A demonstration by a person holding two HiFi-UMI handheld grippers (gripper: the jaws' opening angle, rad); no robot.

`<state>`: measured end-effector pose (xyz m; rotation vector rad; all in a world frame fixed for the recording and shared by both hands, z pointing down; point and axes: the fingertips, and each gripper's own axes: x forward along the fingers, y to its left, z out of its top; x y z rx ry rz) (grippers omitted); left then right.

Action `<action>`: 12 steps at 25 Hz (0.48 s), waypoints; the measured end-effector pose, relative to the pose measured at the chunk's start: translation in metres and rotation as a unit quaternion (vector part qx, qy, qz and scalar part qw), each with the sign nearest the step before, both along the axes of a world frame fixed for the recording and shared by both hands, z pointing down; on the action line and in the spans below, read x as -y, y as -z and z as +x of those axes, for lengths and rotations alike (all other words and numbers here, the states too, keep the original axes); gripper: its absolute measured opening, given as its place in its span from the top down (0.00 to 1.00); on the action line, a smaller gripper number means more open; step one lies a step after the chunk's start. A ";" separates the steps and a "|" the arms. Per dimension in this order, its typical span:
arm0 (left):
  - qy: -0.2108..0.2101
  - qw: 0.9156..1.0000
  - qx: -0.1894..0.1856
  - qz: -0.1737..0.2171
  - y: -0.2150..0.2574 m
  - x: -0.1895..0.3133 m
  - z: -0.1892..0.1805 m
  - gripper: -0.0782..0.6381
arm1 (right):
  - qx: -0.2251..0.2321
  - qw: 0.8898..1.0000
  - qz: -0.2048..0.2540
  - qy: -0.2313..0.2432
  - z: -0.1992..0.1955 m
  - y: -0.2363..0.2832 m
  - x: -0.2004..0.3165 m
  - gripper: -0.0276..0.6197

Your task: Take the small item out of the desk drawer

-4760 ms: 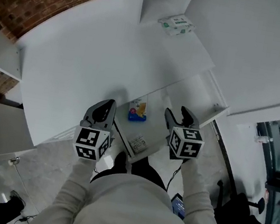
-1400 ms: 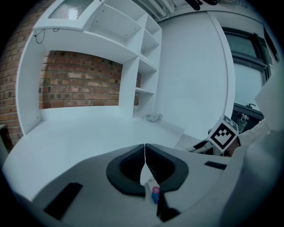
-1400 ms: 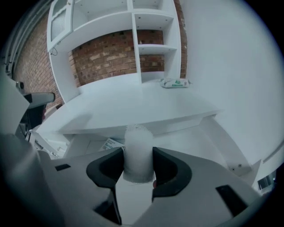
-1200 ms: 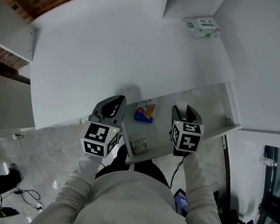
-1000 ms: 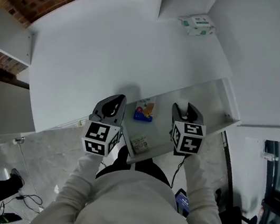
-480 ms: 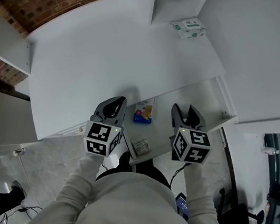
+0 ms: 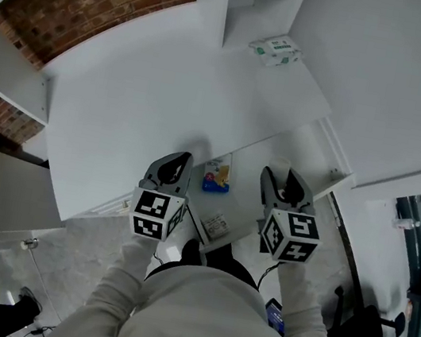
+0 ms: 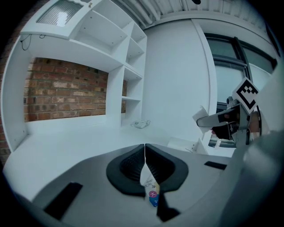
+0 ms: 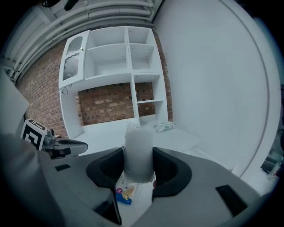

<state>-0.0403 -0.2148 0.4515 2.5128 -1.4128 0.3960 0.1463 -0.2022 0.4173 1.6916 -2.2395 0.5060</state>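
**R gripper (image 7: pixel 283 186) clamped on white mesh-wrapped roll (image 9: pixel 138 148); L gripper (image 8: pixel 144 148) closed up, empty.**

Head view, L to R: L gripper sat at 9 o'clock of colour packet (image 7: pixel 217 176), jaws pressed together w/ nothing betw. Packet lay in open drawer (image 7: pixel 314 154) at front edge of desk top (image 7: pixel 149 104). R gripper at 3 o'clock of packet, over drawer. It held the roll upright betw. both jaws, packet visible below it. Wipes pack (image 7: pixel 276 48) on desk top at 1 o'clock, well apart.
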 end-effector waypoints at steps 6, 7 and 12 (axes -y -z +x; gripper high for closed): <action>0.000 1.000 -0.003 0.006 0.002 -0.002 -0.004 0.86 | 0.008 1.000 0.020 -0.014 0.002 0.014 -0.013 0.64; -0.001 1.000 -0.004 0.007 0.002 -0.003 -0.005 0.86 | 0.009 1.000 0.023 -0.017 0.002 0.017 -0.015 0.64; -0.002 1.000 -0.007 0.012 0.005 -0.003 -0.008 0.86 | 0.015 0.999 0.038 -0.023 0.002 0.028 -0.023 0.64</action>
